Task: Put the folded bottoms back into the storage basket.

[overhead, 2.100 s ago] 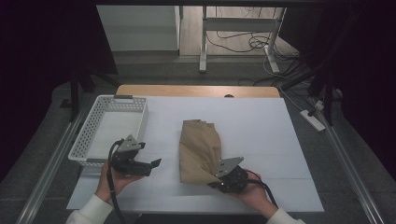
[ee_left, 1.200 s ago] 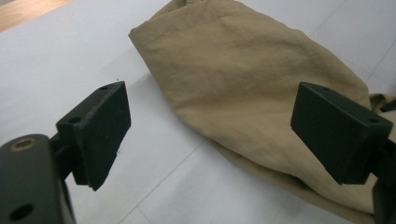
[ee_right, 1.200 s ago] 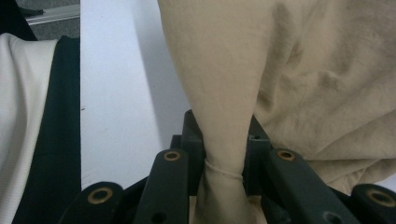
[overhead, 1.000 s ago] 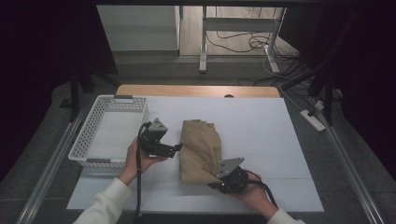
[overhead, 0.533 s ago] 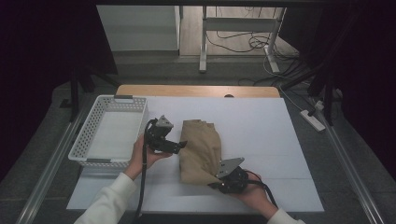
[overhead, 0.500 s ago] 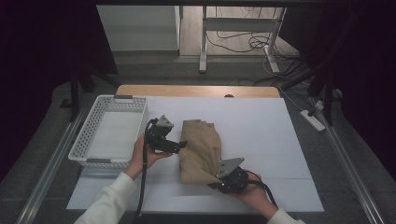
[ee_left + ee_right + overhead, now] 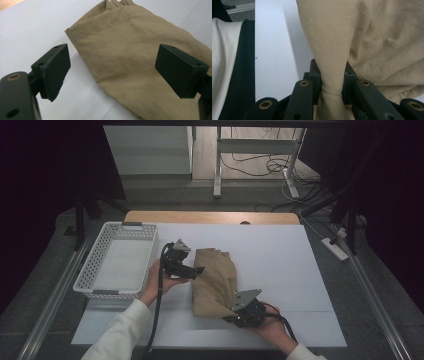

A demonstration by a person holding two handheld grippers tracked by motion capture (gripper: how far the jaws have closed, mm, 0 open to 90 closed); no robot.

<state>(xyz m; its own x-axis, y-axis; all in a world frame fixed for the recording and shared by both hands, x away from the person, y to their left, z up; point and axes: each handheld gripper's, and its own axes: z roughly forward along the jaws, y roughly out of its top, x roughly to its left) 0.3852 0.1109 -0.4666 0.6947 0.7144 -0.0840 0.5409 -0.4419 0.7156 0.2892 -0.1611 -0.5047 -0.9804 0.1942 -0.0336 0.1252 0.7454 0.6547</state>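
A folded tan cloth [image 7: 216,281] lies in the middle of the white table [image 7: 280,255]. My left gripper [image 7: 198,270] is open at the cloth's left edge, jaws spread wide just above it. In the left gripper view the cloth [image 7: 140,62] spans the gap between the two jaws. My right gripper [image 7: 231,314] is shut on the cloth's near corner. The right gripper view has a pinched strip of the cloth [image 7: 332,62] running up from between the jaws.
A white plastic basket [image 7: 120,262] stands at the table's left side, close behind the left hand. A wooden strip [image 7: 210,216] runs along the table's far edge. Metal rails flank the table, with cables on the floor beyond.
My left gripper has moved from the near left of the table up and right to the cloth's left edge. The right gripper has stayed shut on the near corner.
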